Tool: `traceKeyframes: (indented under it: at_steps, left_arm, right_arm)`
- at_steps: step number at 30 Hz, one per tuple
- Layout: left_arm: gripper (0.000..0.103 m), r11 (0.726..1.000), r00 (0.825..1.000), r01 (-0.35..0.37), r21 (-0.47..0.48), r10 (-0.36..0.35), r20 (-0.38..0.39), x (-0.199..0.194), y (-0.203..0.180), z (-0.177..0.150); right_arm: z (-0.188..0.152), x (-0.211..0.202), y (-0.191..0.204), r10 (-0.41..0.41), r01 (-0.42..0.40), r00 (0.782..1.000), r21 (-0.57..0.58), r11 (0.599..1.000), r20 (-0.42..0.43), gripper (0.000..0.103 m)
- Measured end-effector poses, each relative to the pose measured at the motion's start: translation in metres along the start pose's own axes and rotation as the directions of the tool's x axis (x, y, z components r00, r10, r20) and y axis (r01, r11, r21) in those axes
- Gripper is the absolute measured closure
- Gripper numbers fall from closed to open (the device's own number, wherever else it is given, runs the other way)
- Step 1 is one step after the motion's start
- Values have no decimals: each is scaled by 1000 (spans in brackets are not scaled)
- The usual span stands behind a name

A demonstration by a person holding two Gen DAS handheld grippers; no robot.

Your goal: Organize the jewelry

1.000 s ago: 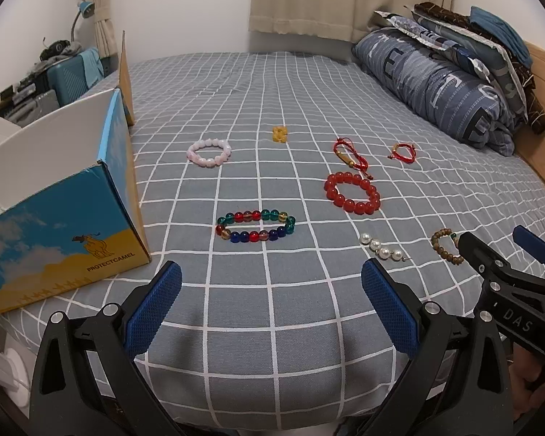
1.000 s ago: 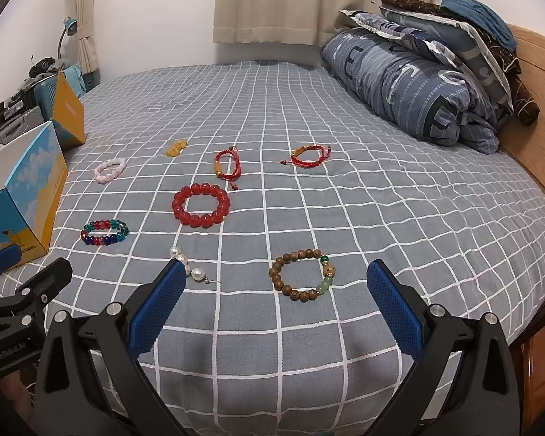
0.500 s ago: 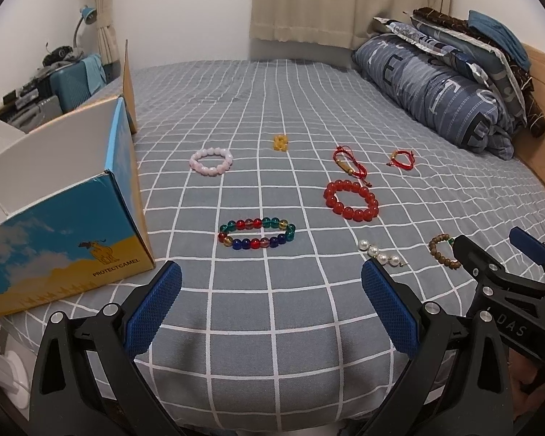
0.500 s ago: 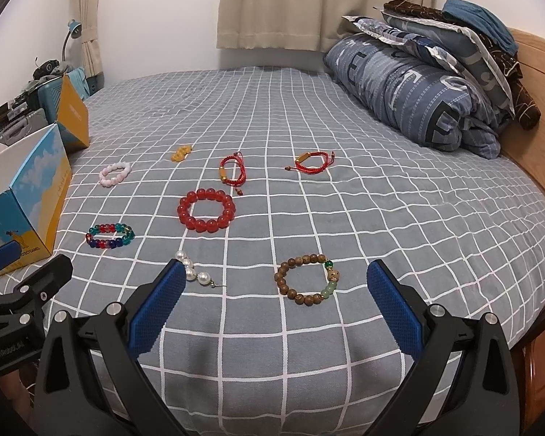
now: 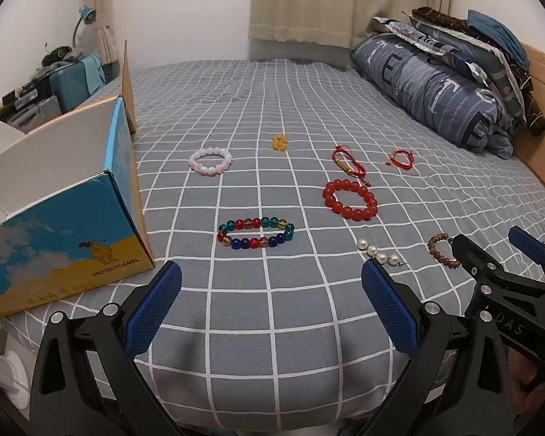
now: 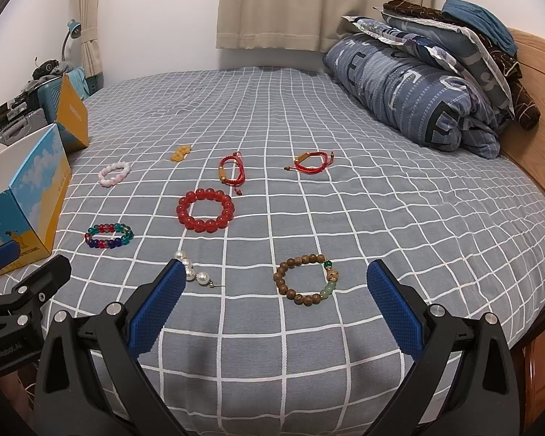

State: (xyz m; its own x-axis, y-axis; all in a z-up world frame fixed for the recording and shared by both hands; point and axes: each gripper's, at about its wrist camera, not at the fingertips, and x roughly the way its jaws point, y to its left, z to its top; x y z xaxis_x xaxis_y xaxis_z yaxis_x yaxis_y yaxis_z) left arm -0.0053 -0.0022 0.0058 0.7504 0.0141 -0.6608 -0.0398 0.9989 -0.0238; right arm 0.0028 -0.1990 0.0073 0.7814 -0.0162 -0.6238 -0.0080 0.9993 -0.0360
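Both claws have eased back slightly toward the near edge of the bed (image 5: 272,327); no piece has moved, so sorting has not begun. Left claw (image 5: 270,312) and right claw (image 6: 276,312) stand wide open, holding nothing. Ahead of the left claw lies the multicoloured bracelet (image 5: 256,238); the open box (image 5: 65,239) stands just to its left. Ahead of the right claw lies the wooden bead bracelet (image 6: 307,279), with the pearl piece (image 6: 194,272) at its left finger. Red bracelet (image 6: 205,210), pink bracelet (image 6: 114,173) and two cord bracelets lie beyond. Nothing blocks either approach.
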Motion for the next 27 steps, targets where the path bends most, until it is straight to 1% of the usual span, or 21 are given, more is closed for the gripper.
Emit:
traceKeyframes:
  at_steps: [18,22,27]
  left_arm:
    - [6,1000,1000,-8,-4,8,0,0,2,4]
    - [6,999,999,-39,-7,39,8,-1,5,25]
    - [6,998,998,-55,-19,55,8,5,11,61]
  right_arm:
    - [5,-4,-1,6,-6,1000,1,1000,6,7]
    - [21,-11,-2,3,-3,1000,1,1000,21,7]
    - [48,-9,0,13,-13,1000,-12,1000,19,7]
